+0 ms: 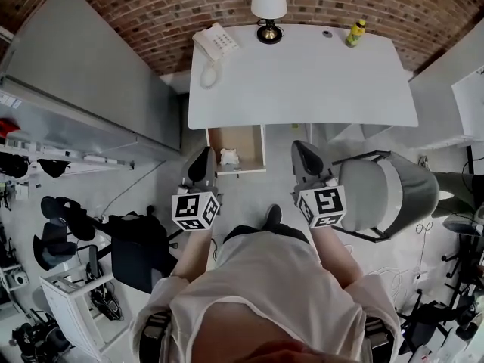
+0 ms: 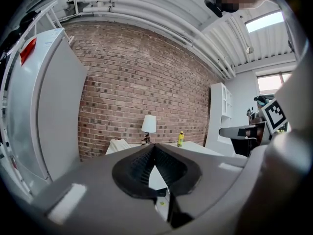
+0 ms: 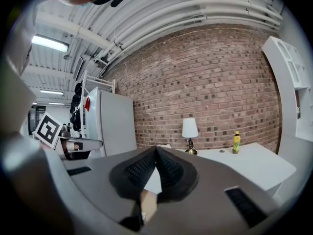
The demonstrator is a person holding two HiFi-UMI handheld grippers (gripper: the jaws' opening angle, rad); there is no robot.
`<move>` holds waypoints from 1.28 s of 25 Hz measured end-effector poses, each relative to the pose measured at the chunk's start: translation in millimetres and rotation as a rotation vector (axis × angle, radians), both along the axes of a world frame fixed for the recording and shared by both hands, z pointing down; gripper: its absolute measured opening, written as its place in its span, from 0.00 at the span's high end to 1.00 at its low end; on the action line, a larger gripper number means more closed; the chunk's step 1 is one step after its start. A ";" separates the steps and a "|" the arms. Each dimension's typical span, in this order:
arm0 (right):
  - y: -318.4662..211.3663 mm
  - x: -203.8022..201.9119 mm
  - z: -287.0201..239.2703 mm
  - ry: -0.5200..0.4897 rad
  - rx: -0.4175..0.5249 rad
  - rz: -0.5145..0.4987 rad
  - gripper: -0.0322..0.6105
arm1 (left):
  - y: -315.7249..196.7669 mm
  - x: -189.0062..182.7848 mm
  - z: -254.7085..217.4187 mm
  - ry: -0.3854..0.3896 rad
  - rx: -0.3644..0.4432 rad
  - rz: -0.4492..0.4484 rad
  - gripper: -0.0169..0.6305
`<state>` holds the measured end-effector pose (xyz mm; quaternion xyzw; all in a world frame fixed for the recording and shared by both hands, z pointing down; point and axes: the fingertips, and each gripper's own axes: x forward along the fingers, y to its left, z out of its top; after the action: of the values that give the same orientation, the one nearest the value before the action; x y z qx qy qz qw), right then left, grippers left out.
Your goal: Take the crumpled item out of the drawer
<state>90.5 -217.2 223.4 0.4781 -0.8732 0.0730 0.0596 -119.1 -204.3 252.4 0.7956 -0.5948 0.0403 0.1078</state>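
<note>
Under the white desk (image 1: pixel 302 82) a wooden drawer (image 1: pixel 248 142) stands pulled open. In it lies a crumpled white item (image 1: pixel 229 156), toward its front left. My left gripper (image 1: pixel 204 156) hovers just left of the drawer's front, shut and empty. The right gripper (image 1: pixel 301 148) hangs to the right of the drawer, also shut with nothing in it. Seen from the left gripper view, the left gripper (image 2: pixel 154 146) has its ribbed pads meeting at the tips. It is the same for the right gripper (image 3: pixel 156 149) in the right gripper view. Neither gripper view shows the crumpled item.
On the desk stand a lamp (image 1: pixel 268 6), a white telephone (image 1: pixel 215 42) and a yellow bottle (image 1: pixel 355 32). A grey chair (image 1: pixel 386 195) is close on the right. A tall grey cabinet (image 1: pixel 83 74) fills the left, with dark bags (image 1: pixel 136 248) and a white rack (image 1: pixel 72 297) on the floor.
</note>
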 end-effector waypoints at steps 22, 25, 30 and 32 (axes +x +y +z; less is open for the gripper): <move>-29.0 -55.4 300.1 -0.047 0.062 0.003 0.94 | -6.6 -71.7 260.5 0.028 0.145 -0.029 0.96; -38.0 -58.2 346.7 -0.055 0.091 -0.014 0.94 | -11.1 -74.9 295.3 0.025 0.194 -0.045 0.96; -37.3 -59.6 417.0 -0.053 0.157 -0.015 0.94 | -13.4 -76.6 375.2 0.023 0.228 -0.017 0.96; -35.2 -60.4 437.8 -0.063 0.180 -0.010 0.94 | -12.5 -78.2 397.7 0.038 0.236 -0.011 0.96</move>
<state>30.1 -252.4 661.2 0.4748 -0.8800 0.0089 -0.0107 -197.4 -216.8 650.2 0.8001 -0.5977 -0.0455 0.0248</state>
